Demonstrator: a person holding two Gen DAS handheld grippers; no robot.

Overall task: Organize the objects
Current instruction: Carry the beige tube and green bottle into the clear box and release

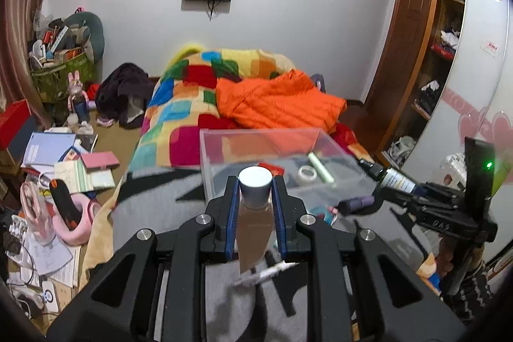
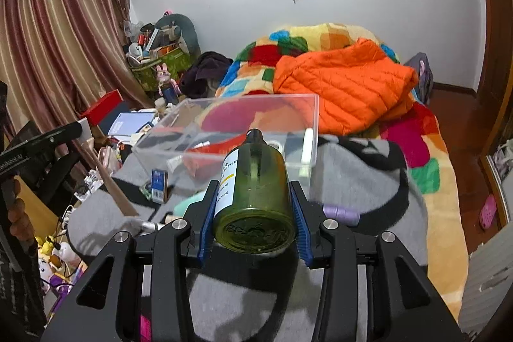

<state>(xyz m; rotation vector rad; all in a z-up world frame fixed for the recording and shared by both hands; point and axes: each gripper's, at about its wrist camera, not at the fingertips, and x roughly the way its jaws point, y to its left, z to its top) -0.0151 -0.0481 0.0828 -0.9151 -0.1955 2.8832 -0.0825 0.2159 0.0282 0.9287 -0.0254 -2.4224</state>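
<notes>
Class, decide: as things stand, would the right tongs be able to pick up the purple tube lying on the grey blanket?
Probably not yet. The right tongs are shut on a green bottle, so they have no free grip. The purple tube itself lies uncovered on the grey blanket beside them.

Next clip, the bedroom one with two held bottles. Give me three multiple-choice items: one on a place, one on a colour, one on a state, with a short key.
1. Where does the roll of clear tape lie?
A. Inside the clear plastic box
B. On the orange jacket
C. On the floor

2. What colour is the cap of the bottle in the left tongs?
A. Red
B. White
C. Black

3. What state are the right tongs in?
A. Wide open, empty
B. Shut on nothing
C. Shut on the green bottle

Key: 1 A, the tape sits on the box floor beside a pale green tube. 2 B, the cap top shows white between the pads. 3 C, both blue pads press the bottle's sides.
</notes>
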